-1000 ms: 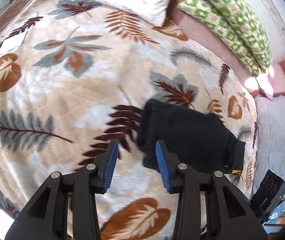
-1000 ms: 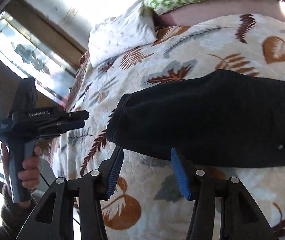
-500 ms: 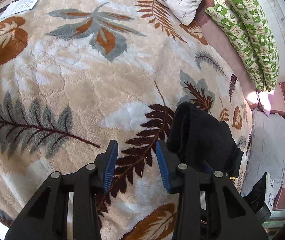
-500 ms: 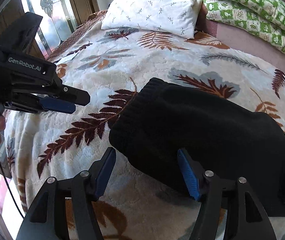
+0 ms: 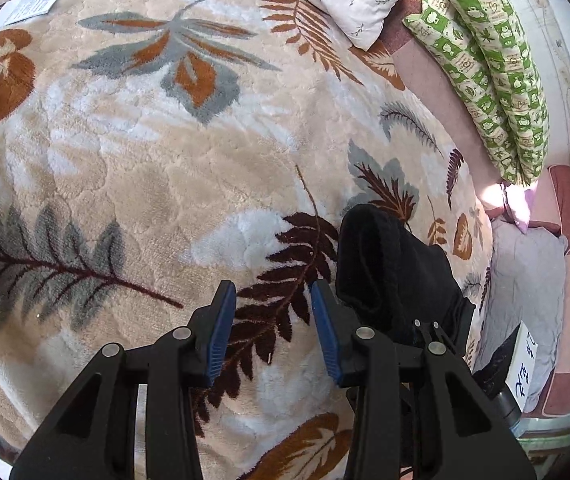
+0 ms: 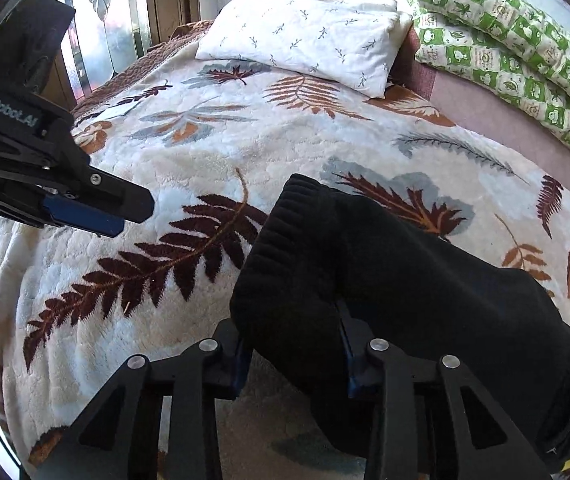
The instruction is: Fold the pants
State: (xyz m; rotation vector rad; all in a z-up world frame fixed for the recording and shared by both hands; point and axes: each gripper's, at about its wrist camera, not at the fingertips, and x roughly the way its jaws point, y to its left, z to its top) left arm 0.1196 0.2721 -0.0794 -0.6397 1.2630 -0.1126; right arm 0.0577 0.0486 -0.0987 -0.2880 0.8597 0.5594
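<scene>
Centrally on the plush blanket lie the black pants, a soft, thick knit folded into a bulky slab with a ribbed band along the end nearest the dark brown fern frond printed in the pile. That blanket is cream fleece with a quilted, embossed surface, scattered with grey, rust and brown leaves. The right gripper has the near corner of the pants between its two black fingers, the cloth bulging up over the blue pads so that they are mostly hidden; the jaws are closed on the fabric. To the left of the pants, above the fern frond, the left gripper hangs with its jaws parted and nothing between the ribbed blue pads; its right finger sits just beside the ribbed end of the pants, not gripping it. White lettering on its body reads "GenRobot.AI" in the right wrist view. Beyond the pants, at the blanket's far edge, rests a white pillow sprigged with small leaves, and beside it a green-and-cream checked quilt, rolled.
</scene>
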